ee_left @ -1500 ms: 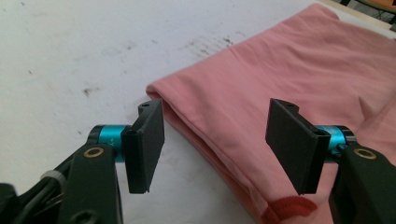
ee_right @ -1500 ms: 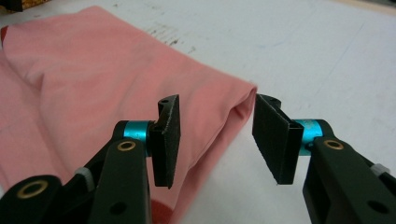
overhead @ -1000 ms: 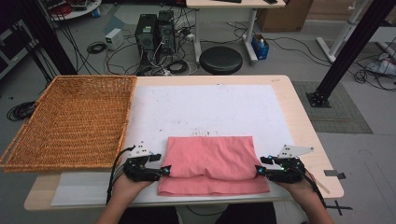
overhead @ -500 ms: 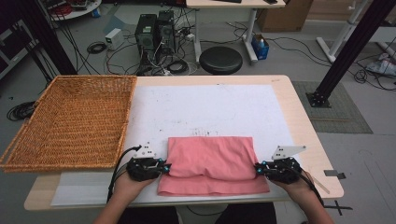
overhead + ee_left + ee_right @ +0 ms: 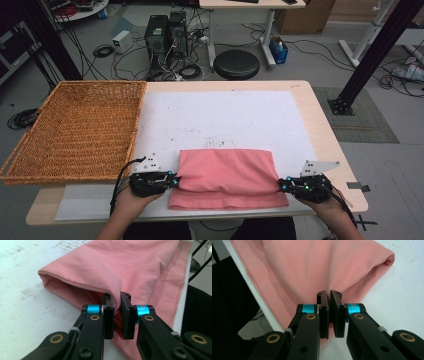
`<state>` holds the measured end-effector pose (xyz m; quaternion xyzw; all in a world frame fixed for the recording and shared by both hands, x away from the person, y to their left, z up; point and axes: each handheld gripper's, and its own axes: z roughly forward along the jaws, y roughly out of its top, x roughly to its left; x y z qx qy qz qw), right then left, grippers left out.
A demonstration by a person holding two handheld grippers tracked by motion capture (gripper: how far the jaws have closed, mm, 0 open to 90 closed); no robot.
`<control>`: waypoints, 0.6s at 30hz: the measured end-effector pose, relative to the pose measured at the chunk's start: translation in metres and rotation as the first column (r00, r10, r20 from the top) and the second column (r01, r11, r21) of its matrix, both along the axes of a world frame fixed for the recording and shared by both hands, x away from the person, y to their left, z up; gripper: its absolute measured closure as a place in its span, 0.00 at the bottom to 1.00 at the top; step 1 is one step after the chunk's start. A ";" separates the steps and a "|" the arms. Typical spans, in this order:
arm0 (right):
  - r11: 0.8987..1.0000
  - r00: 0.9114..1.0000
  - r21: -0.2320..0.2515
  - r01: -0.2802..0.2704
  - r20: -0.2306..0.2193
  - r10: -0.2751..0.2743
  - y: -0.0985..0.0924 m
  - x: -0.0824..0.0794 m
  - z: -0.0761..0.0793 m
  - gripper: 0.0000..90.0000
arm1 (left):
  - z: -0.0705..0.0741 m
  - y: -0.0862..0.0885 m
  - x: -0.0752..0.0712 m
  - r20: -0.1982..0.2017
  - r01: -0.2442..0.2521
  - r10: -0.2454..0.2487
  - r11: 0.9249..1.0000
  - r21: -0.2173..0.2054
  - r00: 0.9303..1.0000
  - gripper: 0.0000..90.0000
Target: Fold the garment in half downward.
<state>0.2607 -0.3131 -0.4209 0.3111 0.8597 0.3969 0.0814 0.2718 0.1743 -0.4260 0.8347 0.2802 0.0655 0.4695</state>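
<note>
On the near part of the table (image 5: pixel 320 115) lies the pink cloth (image 5: pixel 227 177), folded, on a white sheet (image 5: pixel 225 115); its front edge sits close to the table's near edge; the left gripper (image 5: pixel 175 181) pinches the cloth's left side, and its jaws have just been closing on the fold; the right gripper (image 5: pixel 281 185) pinches the right side the same way, jaws just closed on cloth; a big woven basket (image 5: pixel 75 130) stands just left of the left gripper; the white sheet behind the cloth is bare and wide; a black stool (image 5: pixel 236 64) stands on the floor beyond the table.
</note>
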 end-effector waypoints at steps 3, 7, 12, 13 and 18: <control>1.000 1.000 0.010 -0.003 0.000 0.003 -0.004 -0.007 -0.001 0.96 | -0.003 0.004 -0.006 -0.003 0.001 -0.001 1.000 -0.004 1.000 0.91; 1.000 1.000 0.024 0.009 -0.017 -0.009 -0.010 -0.016 -0.007 0.96 | -0.013 0.006 -0.013 -0.016 0.003 -0.003 1.000 0.001 1.000 0.91; 0.999 1.000 0.037 0.010 -0.027 -0.009 -0.013 -0.025 -0.013 0.96 | -0.019 0.005 -0.020 -0.019 0.000 0.000 1.000 -0.017 1.000 0.91; 0.999 1.000 0.039 0.009 -0.026 -0.008 -0.013 -0.026 -0.012 0.96 | -0.019 0.005 -0.021 -0.017 0.005 -0.005 1.000 -0.010 1.000 0.91; 0.998 0.999 0.042 0.035 0.013 -0.036 -0.015 -0.025 -0.008 0.71 | -0.015 0.006 -0.020 -0.004 -0.017 0.017 1.000 0.002 1.000 0.61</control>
